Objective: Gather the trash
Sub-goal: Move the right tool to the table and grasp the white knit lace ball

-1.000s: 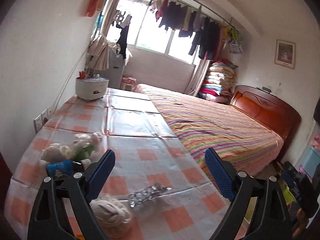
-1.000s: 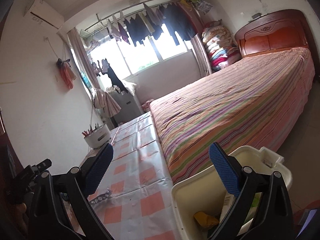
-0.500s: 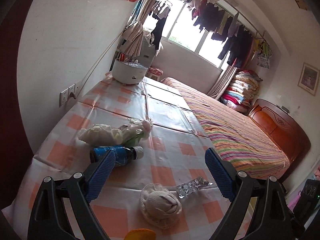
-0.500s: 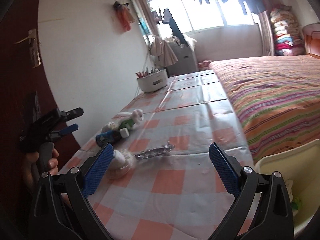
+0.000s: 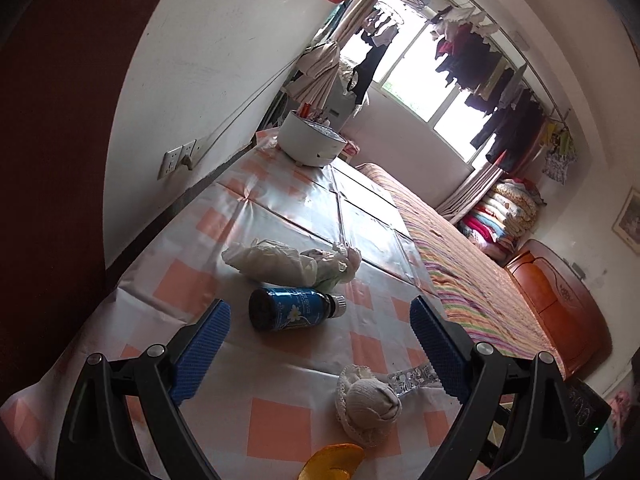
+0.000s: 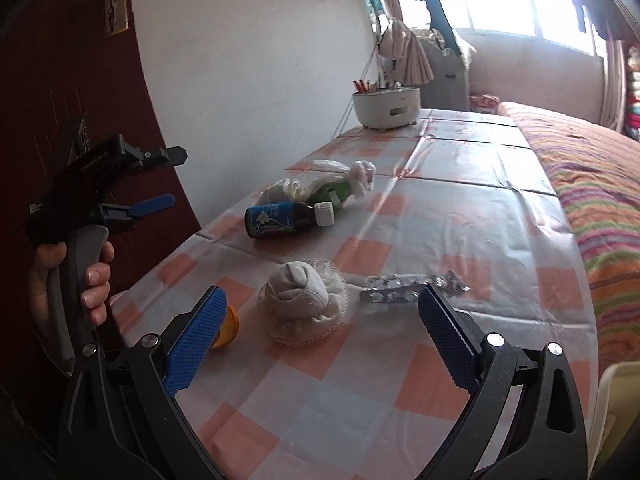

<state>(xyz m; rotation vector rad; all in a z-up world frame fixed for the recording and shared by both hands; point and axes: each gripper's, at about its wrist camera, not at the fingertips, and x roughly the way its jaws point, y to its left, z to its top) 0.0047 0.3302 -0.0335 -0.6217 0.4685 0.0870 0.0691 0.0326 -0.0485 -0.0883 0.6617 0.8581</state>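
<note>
At the far left of the right wrist view a hand (image 6: 68,280) holds the handle of the left gripper (image 6: 160,180), which is above the table edge, near the dark red door (image 6: 60,80); its jaws are apart and hold nothing. The table (image 6: 460,208) has a checked orange and white cloth, and the trash lies on it. Nearest to the left edge is a small orange piece (image 6: 226,330), partly hidden behind the left finger of the right gripper (image 6: 320,344); beside it is a white balled sock (image 6: 302,300), lying between the open jaws of the right gripper, which grip nothing. Further back lies a blue bottle (image 6: 286,218) on its side, its white cap to the right; just behind it, touching, is a crumpled plastic bag (image 6: 332,184) with something green inside. To the right of the sock is a silver pill strip (image 6: 408,290), close to it. At the far end of the table stands a white round container (image 6: 386,108); on the right side is a bed (image 6: 592,168) with a striped cover. At the lower right corner shows the rim of a pale bin (image 6: 612,408).
</note>
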